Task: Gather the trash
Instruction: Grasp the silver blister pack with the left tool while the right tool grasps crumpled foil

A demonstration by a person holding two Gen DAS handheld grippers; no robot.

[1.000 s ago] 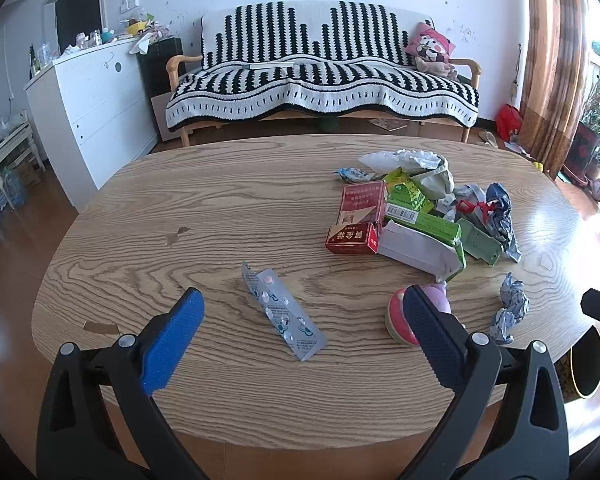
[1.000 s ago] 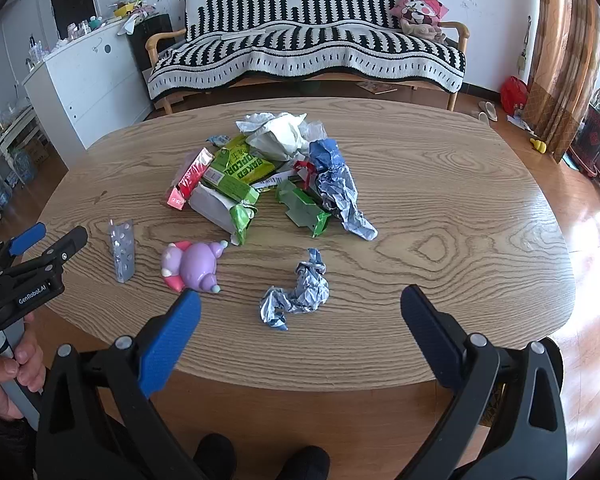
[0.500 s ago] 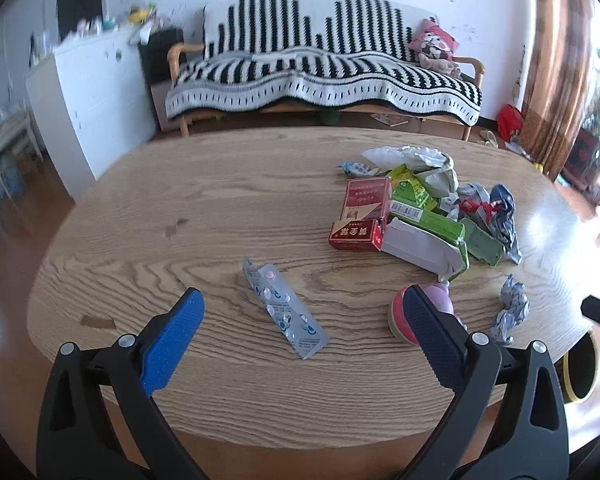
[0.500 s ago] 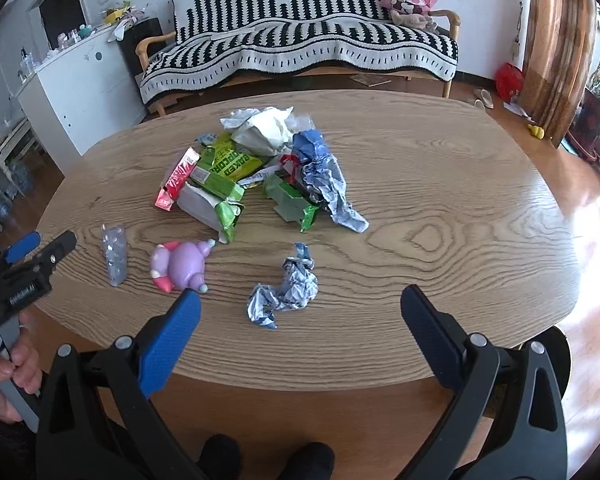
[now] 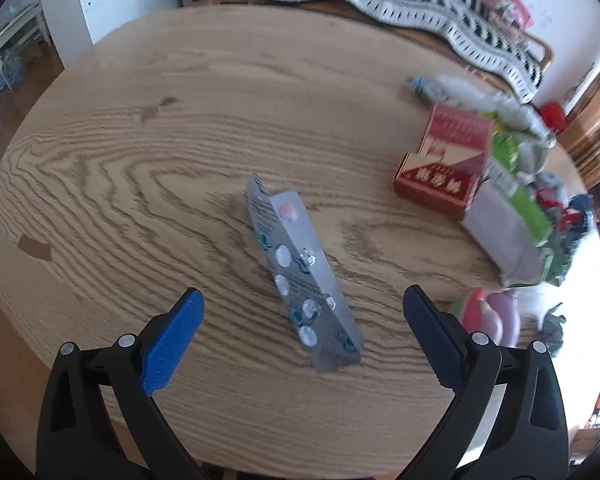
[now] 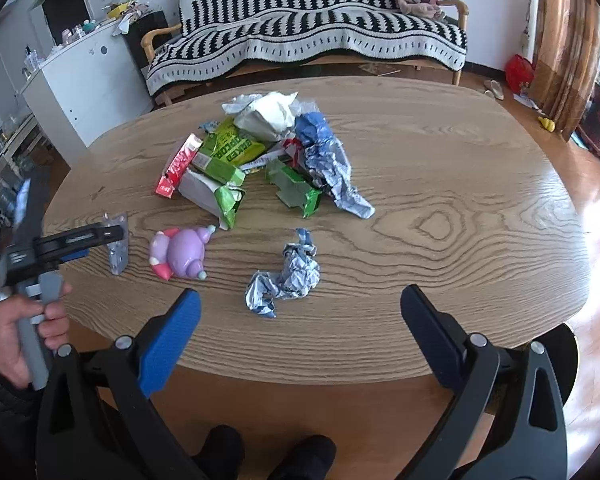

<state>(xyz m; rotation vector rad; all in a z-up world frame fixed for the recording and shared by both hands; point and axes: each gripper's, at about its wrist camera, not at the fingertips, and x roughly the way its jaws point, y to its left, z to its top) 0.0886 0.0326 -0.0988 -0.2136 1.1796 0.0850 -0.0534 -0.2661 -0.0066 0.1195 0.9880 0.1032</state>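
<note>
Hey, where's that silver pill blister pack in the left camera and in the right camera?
Left wrist: blister pack lies centre frame, between the open left claw fingers.
Right wrist: far left, partly behind the left claw.
Shared landmark: purple toy beside it.

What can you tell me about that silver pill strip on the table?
The pill strip is a long silvery foil blister pack, creased lengthwise so it sits slightly tented. Round white blisters dot it, plus a pinkish one near its far end; blue print shows on one face. It lies flat on the wooden table, apart from the trash pile, between the open left gripper fingers, which do not touch it.
</note>
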